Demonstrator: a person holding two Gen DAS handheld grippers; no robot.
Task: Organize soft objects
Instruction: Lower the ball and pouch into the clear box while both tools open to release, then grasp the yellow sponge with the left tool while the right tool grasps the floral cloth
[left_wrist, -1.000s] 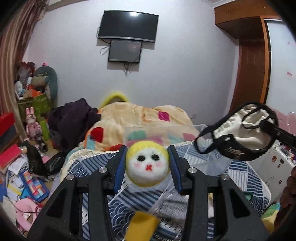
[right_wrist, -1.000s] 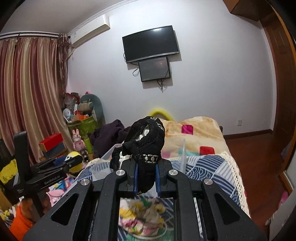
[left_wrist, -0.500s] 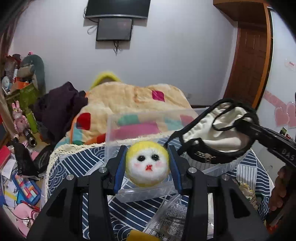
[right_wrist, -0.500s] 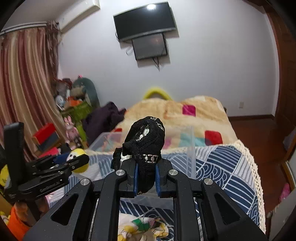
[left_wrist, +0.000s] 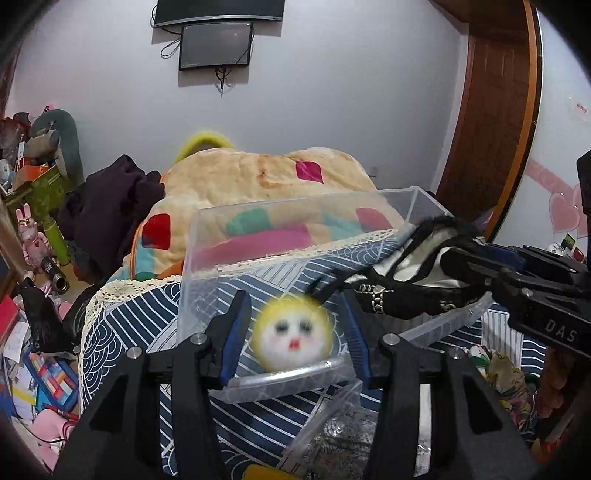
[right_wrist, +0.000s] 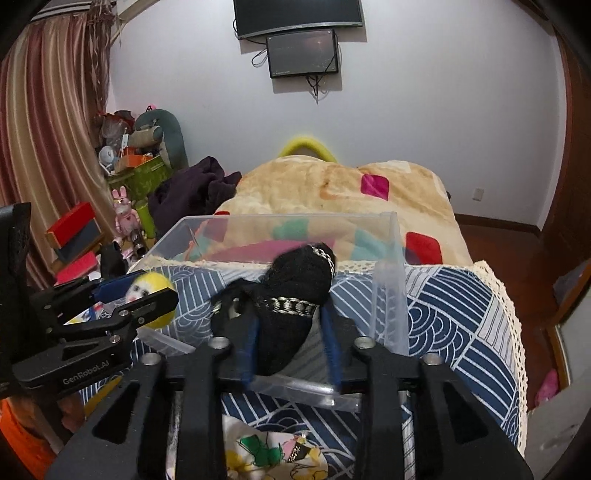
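Observation:
A clear plastic bin (left_wrist: 280, 218) (right_wrist: 388, 258) stands on the blue patterned bedspread. My left gripper (left_wrist: 295, 332) is open over the bin's near rim; the yellow-haired plush ball with a face (left_wrist: 293, 338) sits blurred between its spread blue pads, apart from both. It also shows in the right wrist view (right_wrist: 151, 291). My right gripper (right_wrist: 291, 332) is open above the bin; the black garment with a chain trim (right_wrist: 295, 295) hangs loose between its pads. The garment shows at the right of the left wrist view (left_wrist: 406, 291).
A beige blanket with coloured patches (right_wrist: 332, 192) lies behind the bin. A second clear box (left_wrist: 332, 435) and a floral cloth (right_wrist: 273, 454) lie near me on the bed. Toys, boxes and dark clothes (right_wrist: 192, 192) clutter the left side. A wooden door (left_wrist: 487, 110) is at right.
Both grippers dropped to the bin and opened. The plush ball and the black garment, gripped before, are now loose between the spread pads.

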